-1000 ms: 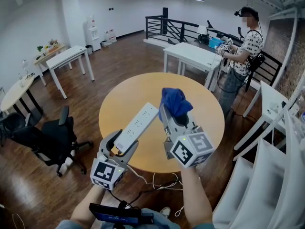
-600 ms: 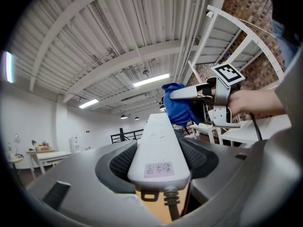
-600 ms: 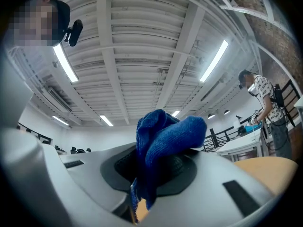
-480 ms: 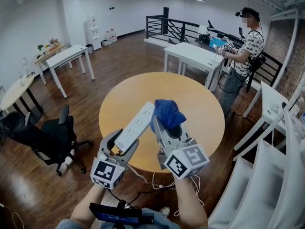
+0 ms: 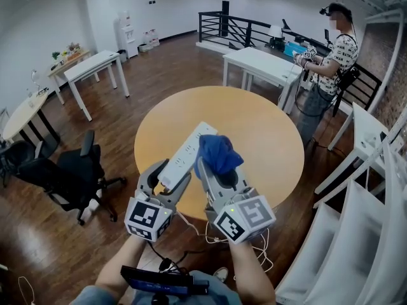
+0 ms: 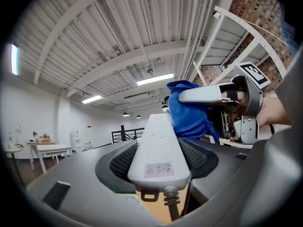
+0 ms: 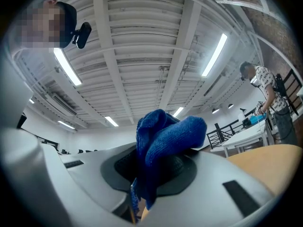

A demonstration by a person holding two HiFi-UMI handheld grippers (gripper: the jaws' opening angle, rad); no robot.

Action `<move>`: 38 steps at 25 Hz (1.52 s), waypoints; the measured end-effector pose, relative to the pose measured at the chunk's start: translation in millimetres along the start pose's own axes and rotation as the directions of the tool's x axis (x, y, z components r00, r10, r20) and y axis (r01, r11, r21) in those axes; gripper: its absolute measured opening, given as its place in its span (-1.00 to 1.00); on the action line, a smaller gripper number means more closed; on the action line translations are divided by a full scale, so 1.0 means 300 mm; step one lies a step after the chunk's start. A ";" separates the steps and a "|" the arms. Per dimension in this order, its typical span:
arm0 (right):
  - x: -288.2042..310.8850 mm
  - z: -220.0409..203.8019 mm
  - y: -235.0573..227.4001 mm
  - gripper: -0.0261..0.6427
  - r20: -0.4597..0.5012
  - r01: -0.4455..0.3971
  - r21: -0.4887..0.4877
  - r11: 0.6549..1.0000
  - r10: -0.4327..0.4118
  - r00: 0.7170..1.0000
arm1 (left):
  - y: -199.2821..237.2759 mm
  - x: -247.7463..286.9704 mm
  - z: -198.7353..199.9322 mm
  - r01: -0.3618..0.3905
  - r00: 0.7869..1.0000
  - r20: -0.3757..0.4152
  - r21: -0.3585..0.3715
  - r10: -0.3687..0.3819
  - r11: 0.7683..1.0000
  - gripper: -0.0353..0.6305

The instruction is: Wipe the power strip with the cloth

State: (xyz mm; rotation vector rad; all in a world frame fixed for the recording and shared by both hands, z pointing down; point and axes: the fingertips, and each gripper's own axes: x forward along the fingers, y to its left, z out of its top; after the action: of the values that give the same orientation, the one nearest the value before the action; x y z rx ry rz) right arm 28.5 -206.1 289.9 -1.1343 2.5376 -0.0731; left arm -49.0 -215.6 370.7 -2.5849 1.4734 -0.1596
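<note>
Head view: the left hand-held gripper (image 5: 168,178) holds the long white strip (image 5: 186,155) by its cable end, above the round wooden desk (image 5: 270,138). The blue cloth (image 5: 217,155), bunched in the right hand-held gripper (image 5: 218,169), is just beside the strip's far half. The floor (image 5: 159,68) is dark wood.

Left gripper view: both pads press the strip; a small label is on its near end.

Right gripper view: the jaws pinch the crumpled cloth under a white ceiling (image 7: 142,46).
</note>
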 end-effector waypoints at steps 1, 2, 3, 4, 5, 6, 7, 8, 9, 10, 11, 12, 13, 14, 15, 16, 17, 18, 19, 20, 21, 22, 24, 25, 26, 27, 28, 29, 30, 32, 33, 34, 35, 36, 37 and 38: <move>-0.002 -0.007 0.004 -0.72 -0.003 -0.003 0.005 1.000 0.003 1.000 | 0.003 0.005 -0.002 -0.004 1.000 -0.002 -0.003 0.004 1.000 -0.05; -0.003 -0.015 0.008 -0.72 -0.004 -0.005 0.011 1.000 0.005 1.000 | 0.003 0.009 -0.002 -0.006 1.000 -0.006 -0.005 0.006 1.000 -0.05; -0.003 -0.022 0.011 -0.72 -0.006 -0.007 0.017 1.000 0.007 1.000 | -0.001 0.014 0.000 -0.002 1.000 -0.007 -0.007 0.001 1.000 -0.05; -0.003 -0.029 0.013 -0.72 -0.008 -0.007 0.021 1.000 0.007 1.000 | -0.005 0.019 0.002 0.004 1.000 -0.004 -0.008 -0.004 1.000 -0.05; -0.003 -0.037 0.015 -0.72 -0.011 -0.006 0.025 1.000 0.006 1.000 | -0.007 0.022 0.002 0.007 1.000 -0.005 -0.011 -0.007 1.000 -0.05; -0.003 -0.044 0.017 -0.72 -0.015 -0.004 0.028 1.000 0.005 1.000 | -0.009 0.023 0.002 0.007 1.000 -0.011 -0.019 -0.008 1.000 -0.05; -0.005 -0.050 0.018 -0.72 -0.018 -0.003 0.031 1.000 0.004 1.000 | -0.011 0.024 -0.002 0.007 1.000 -0.016 -0.025 -0.007 1.000 -0.05; -0.008 -0.056 0.017 -0.72 -0.019 -0.002 0.035 0.999 0.003 1.000 | -0.012 0.025 -0.007 0.005 1.000 -0.021 -0.031 -0.006 1.000 -0.05; -0.011 -0.061 0.013 -0.72 -0.020 0.000 0.038 0.999 0.001 1.000 | -0.015 0.027 -0.013 0.003 1.000 -0.026 -0.041 -0.004 0.999 -0.05; -0.015 -0.065 0.007 -0.72 -0.020 0.004 0.041 0.999 -0.003 1.000 | -0.017 0.030 -0.019 -0.001 1.000 -0.031 -0.053 -0.001 0.999 -0.05; -0.018 -0.070 -0.001 -0.72 -0.020 0.010 0.043 0.999 -0.009 1.000 | -0.017 0.035 -0.027 -0.003 0.999 -0.034 -0.060 0.001 0.998 -0.05; -0.020 -0.076 -0.009 -0.72 -0.021 0.017 0.045 0.999 -0.016 1.000 | -0.016 0.040 -0.038 -0.003 0.999 -0.034 -0.059 0.001 0.998 -0.05; -0.024 -0.083 -0.018 -0.72 -0.023 0.024 0.046 0.999 -0.023 0.999 | -0.016 0.045 -0.052 -0.002 0.999 -0.034 -0.056 0.000 0.998 -0.05; -0.029 -0.090 -0.026 -0.72 -0.024 0.032 0.048 0.998 -0.031 0.999 | -0.019 0.048 -0.068 -0.001 0.999 -0.039 -0.058 -0.002 0.998 -0.05; -0.036 -0.098 -0.035 -0.72 -0.025 0.041 0.050 0.998 -0.040 0.999 | -0.023 0.048 -0.085 0.000 0.999 -0.049 -0.067 -0.003 0.998 -0.05; -0.045 -0.106 -0.045 -0.72 -0.025 0.050 0.055 0.997 -0.049 0.999 | -0.026 0.047 -0.105 0.000 0.998 -0.058 -0.075 -0.004 0.997 -0.05; -0.055 -0.114 -0.056 -0.72 -0.025 0.060 0.059 0.996 -0.059 0.998 | -0.026 0.046 -0.129 0.001 0.998 -0.065 -0.079 -0.006 0.997 -0.05; -0.066 -0.121 -0.068 -0.72 -0.025 0.071 0.062 0.996 -0.070 0.997 | -0.026 0.045 -0.154 0.002 0.997 -0.071 -0.079 -0.007 0.997 -0.05; -0.078 -0.129 -0.078 -0.72 -0.024 0.083 0.065 0.994 -0.081 0.996 | -0.026 0.043 -0.181 0.003 0.997 -0.077 -0.075 -0.008 0.997 -0.05; -0.088 -0.135 -0.087 -0.72 -0.024 0.093 0.065 0.993 -0.092 0.995 | -0.026 0.042 -0.207 0.003 0.996 -0.084 -0.072 -0.009 0.997 -0.05; -0.098 -0.141 -0.093 -0.72 -0.023 0.102 0.064 0.993 -0.100 0.995 | -0.027 0.041 -0.232 0.002 0.996 -0.094 -0.075 -0.009 0.997 -0.05; -0.106 -0.146 -0.097 -0.72 -0.023 0.107 0.060 0.992 -0.106 0.994 | -0.031 0.040 -0.251 0.000 0.994 -0.106 -0.082 -0.009 0.997 -0.05; -0.122 -0.154 -0.104 -0.72 -0.026 0.110 0.049 0.993 -0.109 0.994 | -0.044 0.045 -0.286 -0.001 0.991 -0.131 -0.087 -0.010 0.996 -0.05; -0.131 -0.159 -0.107 -0.72 -0.029 0.109 0.044 0.993 -0.108 0.994 | -0.048 0.051 -0.310 -0.001 0.990 -0.138 -0.084 -0.011 0.996 -0.05; -0.142 -0.166 -0.112 -0.72 -0.033 0.110 0.041 0.993 -0.109 0.993 | -0.051 0.058 -0.339 -0.001 0.989 -0.146 -0.083 -0.011 0.997 -0.05; -0.152 -0.174 -0.118 -0.72 -0.036 0.114 0.043 0.993 -0.112 0.993 | -0.053 0.065 -0.371 -0.001 0.987 -0.159 -0.085 -0.012 0.996 -0.05; -0.161 -0.183 -0.125 -0.72 -0.040 0.120 0.046 0.992 -0.118 0.992 | -0.055 0.072 -0.405 -0.002 0.984 -0.177 -0.089 -0.014 0.996 -0.05; -0.171 -0.191 -0.132 -0.72 -0.044 0.128 0.051 0.990 -0.126 0.991 | -0.056 0.078 -0.442 -0.002 0.980 -0.198 -0.096 -0.017 0.995 -0.05; -0.180 -0.199 -0.139 -0.72 -0.049 0.136 0.055 0.989 -0.134 0.990 | -0.057 0.082 -0.480 -0.004 0.975 -0.220 -0.105 -0.019 0.994 -0.05; -0.195 -0.215 -0.148 -0.72 -0.062 0.152 0.061 0.986 -0.148 0.987 | -0.052 0.087 -0.558 -0.013 0.965 -0.261 -0.127 -0.020 0.992 -0.05; -0.202 -0.224 -0.151 -0.72 -0.069 0.159 0.062 0.985 -0.154 0.986 | -0.047 0.089 -0.597 -0.020 0.959 -0.281 -0.137 -0.019 0.990 -0.05; -0.210 -0.233 -0.155 -0.72 -0.078 0.165 0.063 0.984 -0.160 0.984 | -0.043 0.092 -0.637 -0.027 0.953 -0.303 -0.146 -0.018 0.989 -0.05; -0.220 -0.243 -0.160 -0.72 -0.087 0.171 0.062 0.983 -0.165 0.982 | -0.041 0.097 -0.677 -0.035 0.946 -0.325 -0.155 -0.018 0.987 -0.05; -0.231 -0.252 -0.166 -0.72 -0.097 0.177 0.061 0.982 -0.171 0.980 | -0.041 0.101 -0.717 -0.042 0.938 -0.347 -0.165 -0.018 0.985 -0.05; -0.244 -0.261 -0.173 -0.72 -0.108 0.184 0.059 0.981 -0.177 0.978 | -0.042 0.106 -0.757 -0.050 0.930 -0.366 -0.174 -0.018 0.983 -0.06; -0.256 -0.270 -0.181 -0.72 -0.119 0.190 0.057 0.980 -0.183 0.976 | -0.043 0.112 -0.793 -0.058 0.924 -0.381 -0.181 -0.016 0.982 -0.06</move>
State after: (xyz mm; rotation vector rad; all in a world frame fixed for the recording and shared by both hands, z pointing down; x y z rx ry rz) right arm 86.4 -194.6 399.2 -1.3742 2.4966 -0.2776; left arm -62.1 -258.8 607.1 -2.8056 1.7146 -0.5784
